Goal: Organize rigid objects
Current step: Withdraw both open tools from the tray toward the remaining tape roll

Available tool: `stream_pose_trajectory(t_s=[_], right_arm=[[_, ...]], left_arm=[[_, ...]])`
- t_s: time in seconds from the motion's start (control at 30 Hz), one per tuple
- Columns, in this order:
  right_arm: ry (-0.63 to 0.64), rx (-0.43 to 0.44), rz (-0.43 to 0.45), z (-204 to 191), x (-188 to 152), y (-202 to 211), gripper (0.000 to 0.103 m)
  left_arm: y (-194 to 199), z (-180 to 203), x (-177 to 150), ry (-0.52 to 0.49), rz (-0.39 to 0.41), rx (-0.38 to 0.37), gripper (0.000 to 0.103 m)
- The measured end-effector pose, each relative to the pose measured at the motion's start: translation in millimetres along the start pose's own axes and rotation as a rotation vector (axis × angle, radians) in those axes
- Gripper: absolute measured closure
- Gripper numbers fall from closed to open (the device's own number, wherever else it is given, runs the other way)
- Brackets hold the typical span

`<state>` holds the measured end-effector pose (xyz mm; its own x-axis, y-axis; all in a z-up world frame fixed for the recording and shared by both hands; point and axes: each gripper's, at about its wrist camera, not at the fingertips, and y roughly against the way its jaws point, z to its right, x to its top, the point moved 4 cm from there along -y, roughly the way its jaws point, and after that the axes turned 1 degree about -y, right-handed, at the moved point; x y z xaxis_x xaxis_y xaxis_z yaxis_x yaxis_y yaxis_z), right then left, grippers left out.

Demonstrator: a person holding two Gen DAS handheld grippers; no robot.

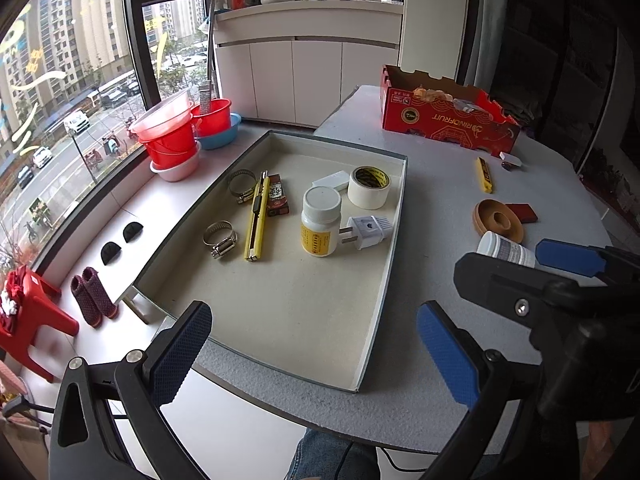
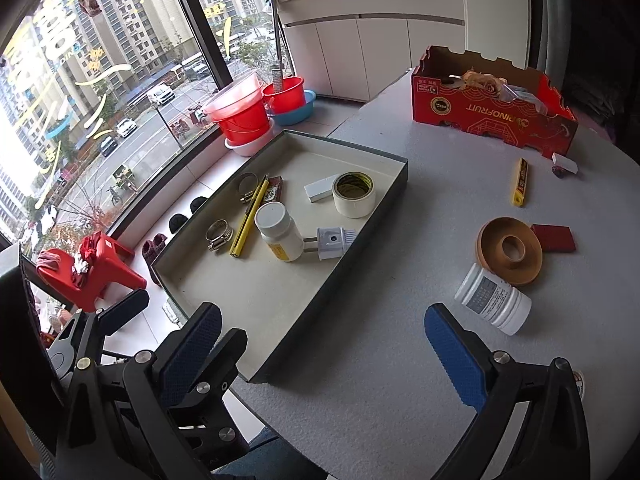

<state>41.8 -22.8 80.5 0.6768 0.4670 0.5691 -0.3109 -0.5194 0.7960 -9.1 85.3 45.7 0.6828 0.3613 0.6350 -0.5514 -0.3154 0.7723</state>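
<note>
Tray [image 2: 224,312], centre of frame, already holds a pill bottle [image 2: 279,231], white plug [image 2: 330,242], tape roll [image 2: 354,194], yellow utility knife [image 2: 248,218] and two hose clamps [image 2: 219,235]; sorting appears partway done; lower right of the grey bench [image 2: 360,360], a white jar [image 2: 494,305] lies on its side touching a wooden ring [image 2: 509,250], with a red block [image 2: 554,237] and yellow blade case [image 2: 521,181] beyond; right claw [image 2: 320,356] gapes empty, left claw [image 1: 314,354] likewise wide and empty; next move likely calls for closing on the jar; red carton [image 2: 496,116], upper right, reads "RINOFRUIT" upside down; jar label unreadable.
</note>
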Motion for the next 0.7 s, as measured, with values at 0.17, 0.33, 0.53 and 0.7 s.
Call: stream_pose_trajectory(t_s=[0.17, 0.33, 0.53, 0.7], right_arm=[[-0.153, -0.087, 0.022, 71.4, -25.9, 21.0, 0.001], [-0.322, -0.214, 0.064, 148.0, -65.9, 49.3, 0.001], [-0.451, -0.292, 0.019, 201.6, -115.4, 50.0, 0.001], [-0.396, -0.310, 0.004, 198.5, -128.6, 35.7, 0.001]], left_arm=[[-6.4, 43.8, 1.0, -0.081, -0.022, -0.062, 0.000], [-14.2, 97.9, 4.0, -0.172, -0.019, -0.121, 0.000], [-43.2, 157.4, 10.4, -0.239, -0.035, -0.153, 0.000], [-67.9, 186.9, 19.9, -0.285, -0.022, -0.147, 0.000]])
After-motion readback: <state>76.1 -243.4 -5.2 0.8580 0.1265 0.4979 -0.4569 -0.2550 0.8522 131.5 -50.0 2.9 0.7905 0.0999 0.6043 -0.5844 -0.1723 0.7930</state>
